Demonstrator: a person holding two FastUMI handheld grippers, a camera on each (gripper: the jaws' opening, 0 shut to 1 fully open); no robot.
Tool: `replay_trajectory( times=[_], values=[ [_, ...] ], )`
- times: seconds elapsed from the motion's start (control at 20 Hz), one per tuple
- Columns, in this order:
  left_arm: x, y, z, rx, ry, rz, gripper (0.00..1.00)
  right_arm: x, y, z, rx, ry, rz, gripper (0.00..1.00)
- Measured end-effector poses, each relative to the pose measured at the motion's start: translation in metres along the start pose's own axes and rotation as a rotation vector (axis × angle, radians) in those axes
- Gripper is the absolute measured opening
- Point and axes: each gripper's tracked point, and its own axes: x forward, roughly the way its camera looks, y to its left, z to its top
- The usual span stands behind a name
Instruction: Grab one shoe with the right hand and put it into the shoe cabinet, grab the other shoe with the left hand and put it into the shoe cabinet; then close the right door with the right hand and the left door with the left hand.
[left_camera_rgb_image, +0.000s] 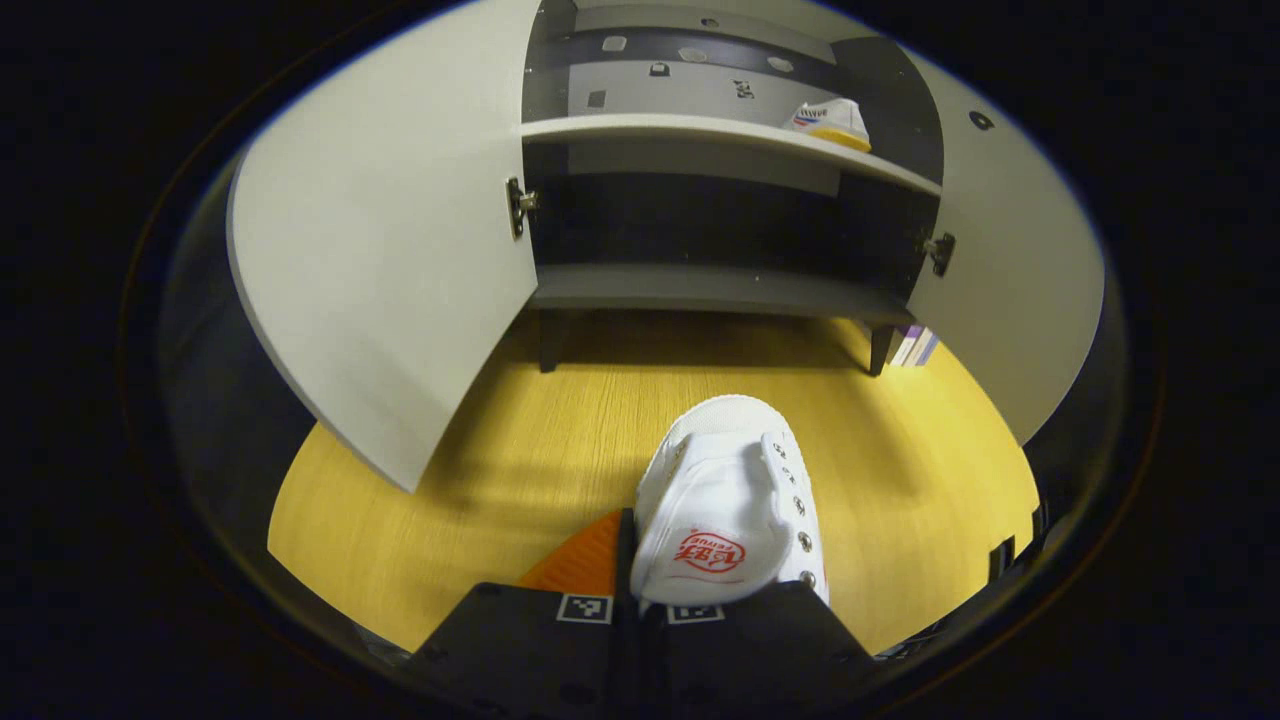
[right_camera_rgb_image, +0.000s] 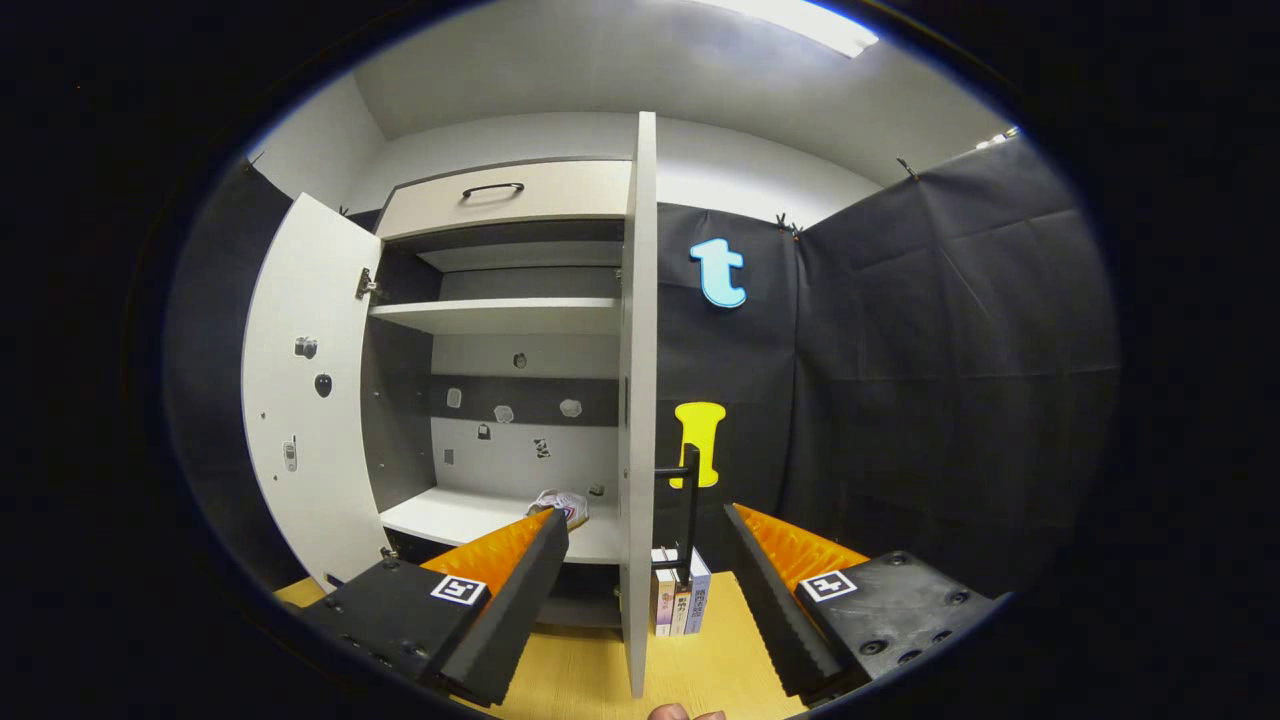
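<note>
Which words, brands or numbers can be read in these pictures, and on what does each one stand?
No text reads clearly.
Red logo on the white shoe: too warped to read.
Spines of the books beside the cabinet: too small to read.
Stickers on the cabinet's back wall: too small to read.

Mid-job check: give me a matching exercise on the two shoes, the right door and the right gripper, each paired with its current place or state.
Things:
1. shoe with the red logo
2. shoe with the yellow sole
3. right door
4. right gripper

States:
A. stands open, edge-on between spread fingers
B. lies on a cabinet shelf
C. held in the left gripper above the wooden floor
D. open and holding nothing

Pairs: 1-C, 2-B, 3-A, 4-D
</note>
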Motion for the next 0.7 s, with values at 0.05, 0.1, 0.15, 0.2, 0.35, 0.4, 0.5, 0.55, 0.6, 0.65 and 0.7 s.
replay_trajectory(
  times=[0.05,0.1,0.15,0.2,0.35,0.4,0.5,0.55,0.6,0.65,0.7],
  values=[
    [-0.009,-0.003,0.019,-0.006,-0.018,0.001,0.06,-0.001,-0.004,-0.001,0.003,0.002,-0.001,0.98],
    [-0.017,-0.008,0.041,-0.014,-0.038,-0.004,0.06,-0.001,-0.007,-0.002,0.005,0.005,-0.002,0.98],
    [-0.025,-0.012,0.065,-0.02,-0.066,-0.01,0.06,-0.002,-0.01,-0.003,0.008,0.007,-0.001,0.98],
    [-0.032,-0.016,0.089,-0.025,-0.099,-0.014,0.06,-0.001,-0.012,-0.004,0.011,0.009,-0.001,0.98],
    [-0.048,-0.022,0.163,-0.074,-0.163,-0.012,0.06,0.0,-0.024,-0.005,0.018,0.011,-0.005,0.98],
    [-0.051,-0.023,0.186,-0.096,-0.18,-0.013,0.06,0.001,-0.026,-0.004,0.022,0.011,-0.003,0.98],
    [-0.052,-0.022,0.236,-0.119,-0.23,-0.004,0.06,0.002,-0.033,-0.005,0.027,0.01,0.0,0.98],
    [-0.053,-0.02,0.259,-0.119,-0.255,0.007,0.06,0.003,-0.036,-0.005,0.028,0.01,0.0,0.98],
    [-0.052,-0.018,0.281,-0.12,-0.272,0.017,0.06,0.004,-0.038,-0.006,0.029,0.011,0.0,0.98],
    [-0.048,-0.017,0.302,-0.127,-0.284,0.027,0.06,0.005,-0.042,-0.007,0.028,0.014,-0.001,0.98],
    [-0.042,-0.017,0.32,-0.129,-0.295,0.034,0.06,0.006,-0.046,-0.008,0.028,0.016,-0.002,0.98]
  ],
)
